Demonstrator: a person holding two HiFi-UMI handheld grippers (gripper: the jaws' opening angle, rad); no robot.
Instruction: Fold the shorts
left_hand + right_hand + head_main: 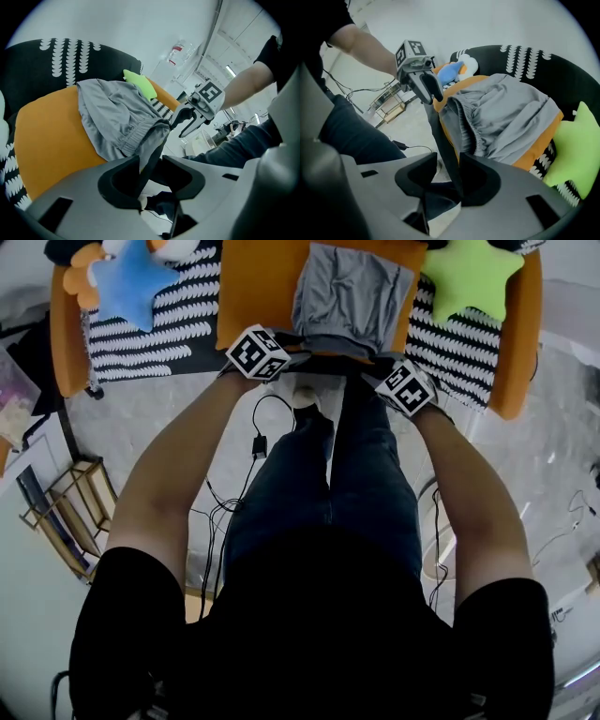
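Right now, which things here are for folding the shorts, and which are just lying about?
For the job: shorts, orange cushion under them, left gripper and right gripper, both open.
Lying about: blue star pillow, green star pillow, floor cable, wooden rack.

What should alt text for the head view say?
A person holds the left gripper and right gripper at the near edge of grey shorts on an orange cushion, between a blue star pillow and a green star pillow.
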